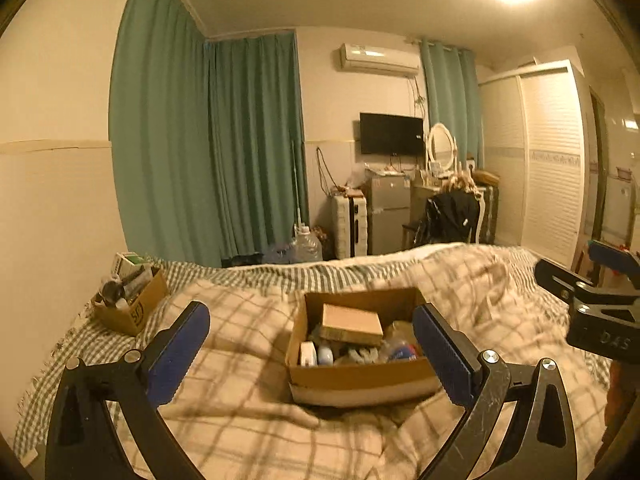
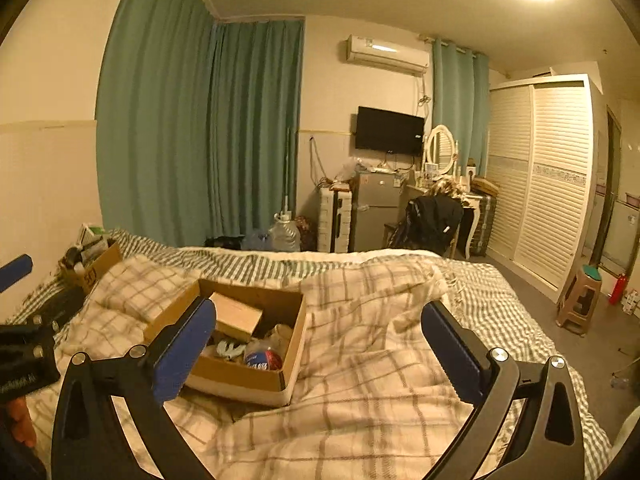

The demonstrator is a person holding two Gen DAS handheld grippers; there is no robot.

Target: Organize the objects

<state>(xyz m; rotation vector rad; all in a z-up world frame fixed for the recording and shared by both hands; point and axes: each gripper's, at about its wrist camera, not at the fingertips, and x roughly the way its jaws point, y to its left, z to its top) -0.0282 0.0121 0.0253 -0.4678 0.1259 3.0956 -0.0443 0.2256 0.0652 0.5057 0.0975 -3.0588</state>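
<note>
On the bed's rumpled plaid blanket (image 1: 248,408) sits your open cardboard box (image 1: 360,380) of small clutter, likely light with bendy walls, so take a rim with either wide-open, empty hand-held gripper, left (image 1: 312,352) or right (image 2: 320,344).

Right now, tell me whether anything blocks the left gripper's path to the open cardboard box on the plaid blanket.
Nothing visible does. The left gripper hangs with its jaws open, and the open cardboard box sits straight ahead between them on the plaid blanket, with only bare blanket in front.
</note>
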